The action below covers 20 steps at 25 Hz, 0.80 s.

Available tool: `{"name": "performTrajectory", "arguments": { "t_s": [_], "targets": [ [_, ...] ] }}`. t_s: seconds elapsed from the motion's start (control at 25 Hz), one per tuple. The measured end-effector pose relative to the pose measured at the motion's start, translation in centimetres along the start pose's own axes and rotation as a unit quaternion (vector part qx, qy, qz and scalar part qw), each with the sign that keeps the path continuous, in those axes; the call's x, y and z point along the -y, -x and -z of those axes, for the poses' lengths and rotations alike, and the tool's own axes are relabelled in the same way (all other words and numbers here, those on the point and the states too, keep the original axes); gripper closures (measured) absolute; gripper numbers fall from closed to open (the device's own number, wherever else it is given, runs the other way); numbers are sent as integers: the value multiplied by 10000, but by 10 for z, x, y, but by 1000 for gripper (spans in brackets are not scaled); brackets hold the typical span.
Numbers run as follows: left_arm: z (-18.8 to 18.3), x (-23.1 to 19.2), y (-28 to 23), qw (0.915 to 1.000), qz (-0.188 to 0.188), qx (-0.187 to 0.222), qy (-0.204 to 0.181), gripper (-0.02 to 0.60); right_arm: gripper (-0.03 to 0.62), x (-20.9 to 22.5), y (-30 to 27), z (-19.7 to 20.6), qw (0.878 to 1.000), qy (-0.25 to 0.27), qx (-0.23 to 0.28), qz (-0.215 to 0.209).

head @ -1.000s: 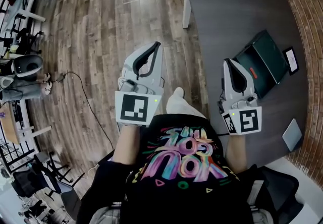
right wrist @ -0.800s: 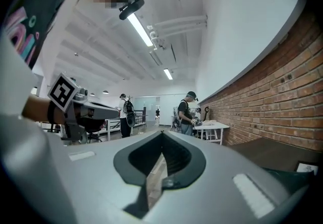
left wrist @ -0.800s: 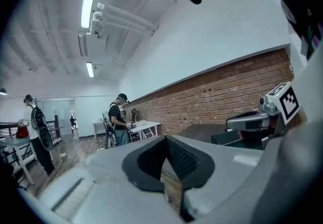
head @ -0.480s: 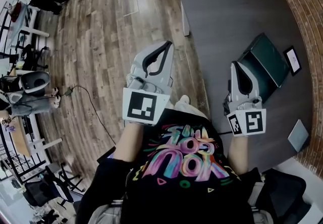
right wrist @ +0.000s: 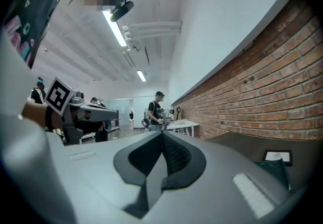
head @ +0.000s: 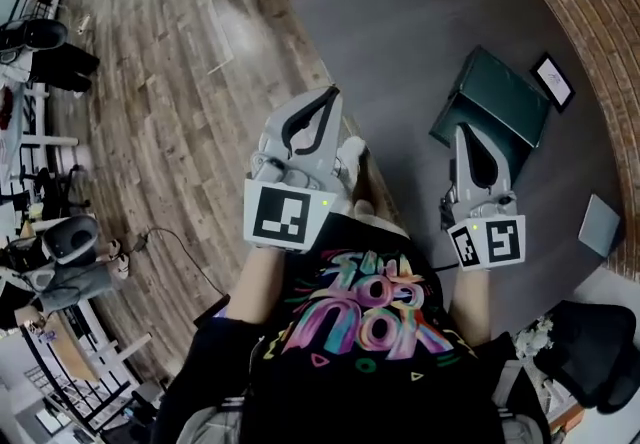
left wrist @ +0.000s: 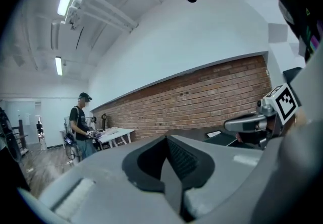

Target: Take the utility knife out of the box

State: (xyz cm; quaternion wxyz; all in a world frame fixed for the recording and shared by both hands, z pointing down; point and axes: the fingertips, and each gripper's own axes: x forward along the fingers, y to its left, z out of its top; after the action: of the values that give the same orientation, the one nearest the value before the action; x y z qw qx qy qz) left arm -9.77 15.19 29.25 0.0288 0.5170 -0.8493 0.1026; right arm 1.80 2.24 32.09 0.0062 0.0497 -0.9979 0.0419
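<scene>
- The left gripper (head: 331,93) is held out level over the wooden floor (head: 180,82), just beside the near edge of the dark grey table (head: 400,22). Its tongs are pressed together with nothing between them.
- The right gripper (head: 461,133) is held out over the table, and its tongs are also pressed together on nothing.
- A dark green box (head: 497,100) lies on the table right in front of the right gripper. From above the gripper's tip overlaps the box's near edge, but I cannot tell whether they touch.
- The utility knife does not show in any view, so I cannot say whether it lies in the box.
- A small framed card (head: 552,81) sits just beyond the box, near the brick wall (head: 600,12).
- A flat grey pad (head: 600,225) lies at the table's right edge, well apart from the box.
- The person holding the grippers wears a black T-shirt (head: 370,332) with a bright swirling print.
- Each gripper carries its marker cube at the back, one on the left (head: 284,215) and one on the right (head: 490,241).
- Across the room another person (left wrist: 81,122), wearing a cap, stands at a white table (left wrist: 115,134) by the brick wall.
- A black chair (head: 590,342) stands off the table's near right corner.
</scene>
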Motion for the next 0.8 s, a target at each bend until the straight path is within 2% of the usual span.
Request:
{"name": "performTrajectory", "arguments": {
  "t_s": [0.24, 0.4, 0.68, 0.8],
  "targets": [
    [-6, 12, -84, 9961, 877, 80, -4, 581, 594, 54, -12, -2, 9964, 35, -17, 847],
    [-16, 24, -141, 9884, 1512, 150, -35, 581, 594, 93, -17, -6, 9891, 42, -43, 1474],
    [-35, 67, -229, 9590, 2816, 282, -146, 581, 594, 150, 4, -11, 9569, 3, -51, 2903],
    [-39, 88, -251, 9417, 3341, 326, -207, 581, 594, 162, 19, -9, 9377, -32, -86, 3473]
  ]
}}
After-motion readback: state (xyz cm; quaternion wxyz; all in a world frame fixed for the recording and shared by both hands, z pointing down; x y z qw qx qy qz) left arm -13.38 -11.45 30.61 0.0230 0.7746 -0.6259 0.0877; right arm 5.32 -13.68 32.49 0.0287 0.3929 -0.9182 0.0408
